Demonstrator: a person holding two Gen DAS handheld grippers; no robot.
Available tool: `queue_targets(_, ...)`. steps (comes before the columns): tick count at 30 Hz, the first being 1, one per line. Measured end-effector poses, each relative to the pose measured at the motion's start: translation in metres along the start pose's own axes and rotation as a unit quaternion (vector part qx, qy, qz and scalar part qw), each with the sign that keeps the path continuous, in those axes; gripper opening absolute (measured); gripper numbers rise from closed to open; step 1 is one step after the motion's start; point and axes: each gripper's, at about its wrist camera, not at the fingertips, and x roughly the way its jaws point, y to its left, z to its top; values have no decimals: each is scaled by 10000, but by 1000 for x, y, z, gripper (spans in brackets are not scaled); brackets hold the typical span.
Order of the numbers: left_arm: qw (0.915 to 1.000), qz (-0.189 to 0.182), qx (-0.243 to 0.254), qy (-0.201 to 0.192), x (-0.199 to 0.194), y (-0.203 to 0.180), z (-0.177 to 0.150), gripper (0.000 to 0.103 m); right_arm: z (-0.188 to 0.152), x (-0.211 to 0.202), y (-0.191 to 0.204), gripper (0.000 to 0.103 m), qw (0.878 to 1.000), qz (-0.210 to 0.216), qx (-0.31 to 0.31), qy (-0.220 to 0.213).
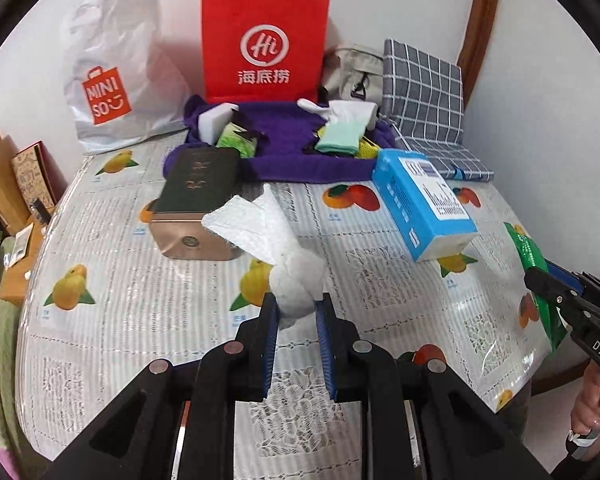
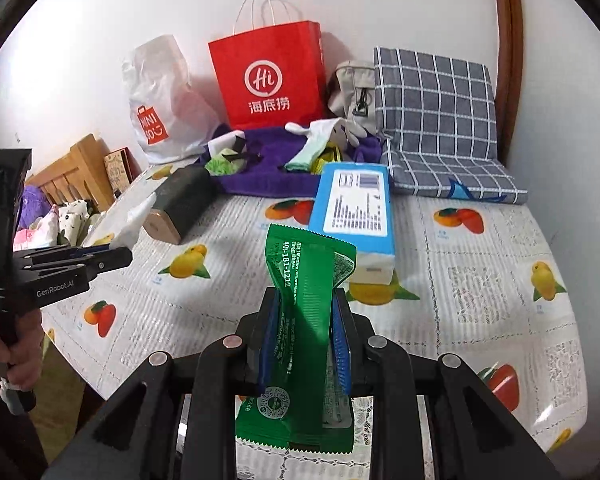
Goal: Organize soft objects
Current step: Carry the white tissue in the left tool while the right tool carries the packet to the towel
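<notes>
While the left hand-held gripper (image 1: 297, 307) pinches a white tissue (image 1: 268, 232) above the counter (image 1: 140, 280), the right wrist view shows the right hand-held gripper (image 2: 306, 312) clamped on a green packet (image 2: 304, 312) near the blue tissue box (image 2: 354, 204).

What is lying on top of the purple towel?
On the purple towel lie a white sponge block, white gloves, a mint-green cloth and green packets. Anything beneath them is hidden.
</notes>
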Motion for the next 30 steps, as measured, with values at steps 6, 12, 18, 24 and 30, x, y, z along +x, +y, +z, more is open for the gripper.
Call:
queue_targets(6, 9998, 43, -77, -156, -14, 10, 1, 18, 11, -12, 2, 25, 9999, -88, 60, -66)
queue_targets(12, 9994, -54, -195, -277, -26, 16, 5, 18, 19, -25, 3, 25, 9997, -156, 87, -180)
queue_targets(18, 9989, -83, -253, -386, -33, 18, 12, 18, 29, -32, 2, 25, 9995, -184, 94, -249)
queue_targets(24, 9984, -78, -258, -489, -39, 21, 25, 18, 42, -35, 1, 25, 9992, -136, 127, -346)
queue_targets(30, 9984, 22, -248, -506, -38, 26, 38, 18, 57, -31, -2, 25, 9988, -76, 171, -447)
